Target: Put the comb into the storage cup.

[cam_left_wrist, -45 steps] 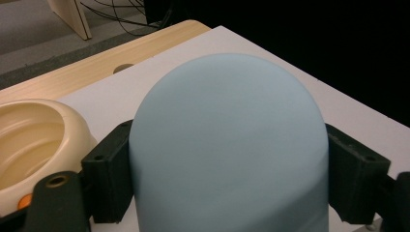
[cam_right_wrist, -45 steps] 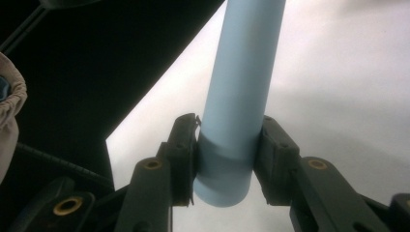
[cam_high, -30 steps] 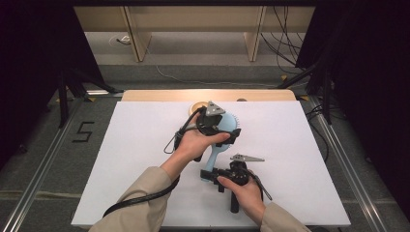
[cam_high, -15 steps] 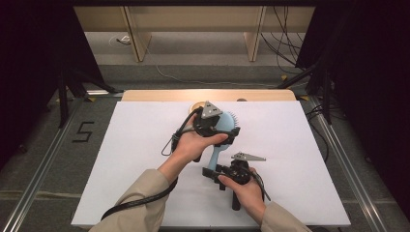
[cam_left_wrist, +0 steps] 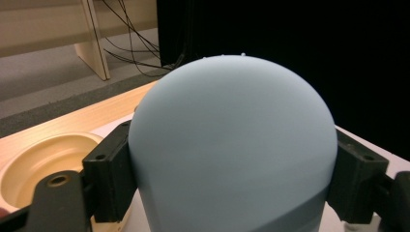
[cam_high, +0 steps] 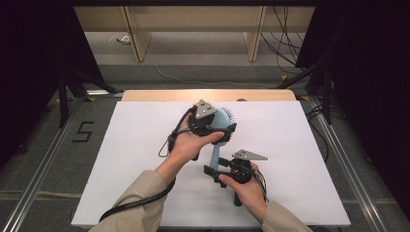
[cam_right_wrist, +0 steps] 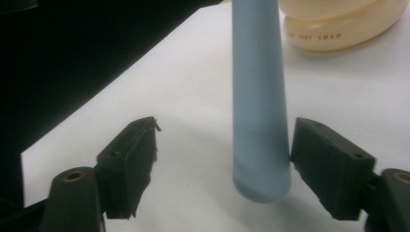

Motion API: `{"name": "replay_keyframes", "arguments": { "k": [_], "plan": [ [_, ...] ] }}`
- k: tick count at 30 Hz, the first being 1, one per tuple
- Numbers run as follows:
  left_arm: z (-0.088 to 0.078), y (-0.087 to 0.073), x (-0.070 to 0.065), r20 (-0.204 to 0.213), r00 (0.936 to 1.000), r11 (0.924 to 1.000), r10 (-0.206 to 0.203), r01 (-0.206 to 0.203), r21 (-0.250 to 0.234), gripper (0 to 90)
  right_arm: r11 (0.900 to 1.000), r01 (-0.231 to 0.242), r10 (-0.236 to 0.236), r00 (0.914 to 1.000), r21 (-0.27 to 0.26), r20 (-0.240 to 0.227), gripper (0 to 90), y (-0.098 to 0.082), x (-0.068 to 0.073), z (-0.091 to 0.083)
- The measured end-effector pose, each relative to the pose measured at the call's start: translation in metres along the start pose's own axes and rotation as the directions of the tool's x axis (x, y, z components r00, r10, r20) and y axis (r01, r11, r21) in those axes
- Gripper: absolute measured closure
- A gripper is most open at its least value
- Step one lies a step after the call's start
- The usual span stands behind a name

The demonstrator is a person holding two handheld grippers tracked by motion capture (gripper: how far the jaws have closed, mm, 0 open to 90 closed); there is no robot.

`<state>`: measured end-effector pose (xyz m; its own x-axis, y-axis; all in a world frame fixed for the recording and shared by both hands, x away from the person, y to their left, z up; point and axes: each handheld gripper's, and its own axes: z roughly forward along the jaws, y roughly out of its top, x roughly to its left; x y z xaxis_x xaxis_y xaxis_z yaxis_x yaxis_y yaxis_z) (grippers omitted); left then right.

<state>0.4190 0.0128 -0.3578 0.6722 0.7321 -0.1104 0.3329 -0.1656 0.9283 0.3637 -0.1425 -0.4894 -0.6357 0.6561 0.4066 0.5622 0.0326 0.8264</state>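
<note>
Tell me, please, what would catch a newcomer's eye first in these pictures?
Most striking is the pale blue hairbrush held above the middle of the white table, its rounded head clamped between the left gripper's jaws. Nearer the person, the right gripper has just been opening, and the brush's handle stands between its parted jaws. A cream bowl-like dish sits on the table behind the brush.

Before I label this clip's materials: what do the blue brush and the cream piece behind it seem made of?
The brush looks like matte moulded plastic: smooth, even pale blue with soft shading and no grain. The cream piece seems glossier plastic, with rounded moulded ridges and small lettering on its side; I can't be sure.
</note>
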Motion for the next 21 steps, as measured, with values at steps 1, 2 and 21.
{"name": "replay_keyframes", "arguments": {
  "k": [1,2,21],
  "plan": [
    [0.000,0.000,0.000,-0.006,1.0000,1.0000,0.001,-0.001,-0.003,19.1,1.000,0.005,-0.005,1.0000,-0.003,0.005,20.9,0.001,0.000,-0.001],
    [0.000,0.000,0.001,-0.010,0.9999,1.0000,0.002,-0.002,-0.005,19.1,1.000,0.020,-0.020,0.9997,-0.003,0.010,19.3,0.002,0.000,-0.001],
    [-0.007,0.003,0.010,-0.126,0.9917,0.9950,-0.024,0.012,-0.099,19.3,0.993,0.116,-0.114,0.9905,-0.026,0.077,15.7,0.011,-0.005,-0.013]
  ]
}}
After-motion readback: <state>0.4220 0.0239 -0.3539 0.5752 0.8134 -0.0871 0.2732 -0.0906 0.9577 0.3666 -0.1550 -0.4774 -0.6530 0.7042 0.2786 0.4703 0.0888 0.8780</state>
